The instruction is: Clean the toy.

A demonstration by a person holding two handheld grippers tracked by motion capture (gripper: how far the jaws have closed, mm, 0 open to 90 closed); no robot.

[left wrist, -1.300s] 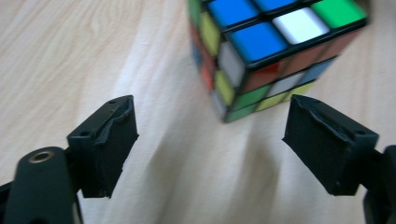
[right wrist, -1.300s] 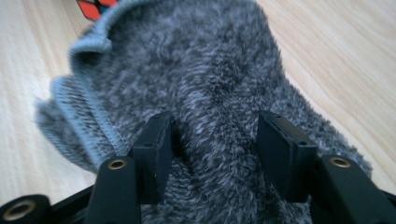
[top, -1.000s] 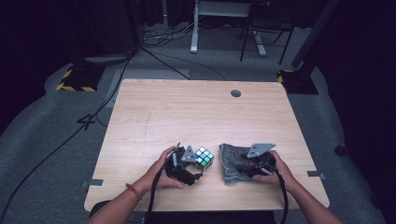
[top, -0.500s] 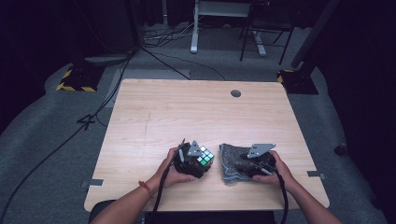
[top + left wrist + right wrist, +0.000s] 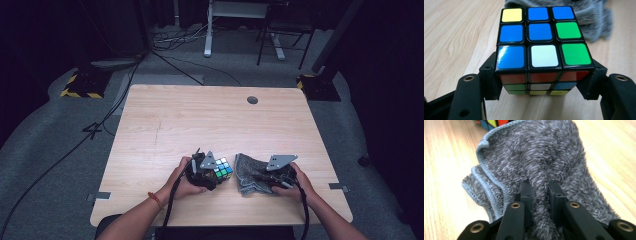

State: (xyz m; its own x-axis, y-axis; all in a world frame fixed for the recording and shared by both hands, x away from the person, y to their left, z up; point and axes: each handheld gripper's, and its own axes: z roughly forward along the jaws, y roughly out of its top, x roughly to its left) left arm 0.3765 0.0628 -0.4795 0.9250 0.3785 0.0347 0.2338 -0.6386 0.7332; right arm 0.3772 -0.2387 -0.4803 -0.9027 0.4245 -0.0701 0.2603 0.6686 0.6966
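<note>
Both claws closed since prior frame: left claw (image 5: 541, 87) clamped on cube (image 5: 541, 37), right claw (image 5: 540, 195) on grey cloth (image 5: 536, 157). Light wood desk (image 5: 200, 120), grey carpet (image 5: 50, 150), dark room.

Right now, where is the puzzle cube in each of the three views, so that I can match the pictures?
High view: the puzzle cube lies near the table's front edge, left of the grey cloth, at the left tool.
Left gripper view: the cube is in the centre, clamped between the jaws.
Right gripper view: one corner of it is at the top left edge.
Shared landmark: the grey cloth beside the cube.
</note>
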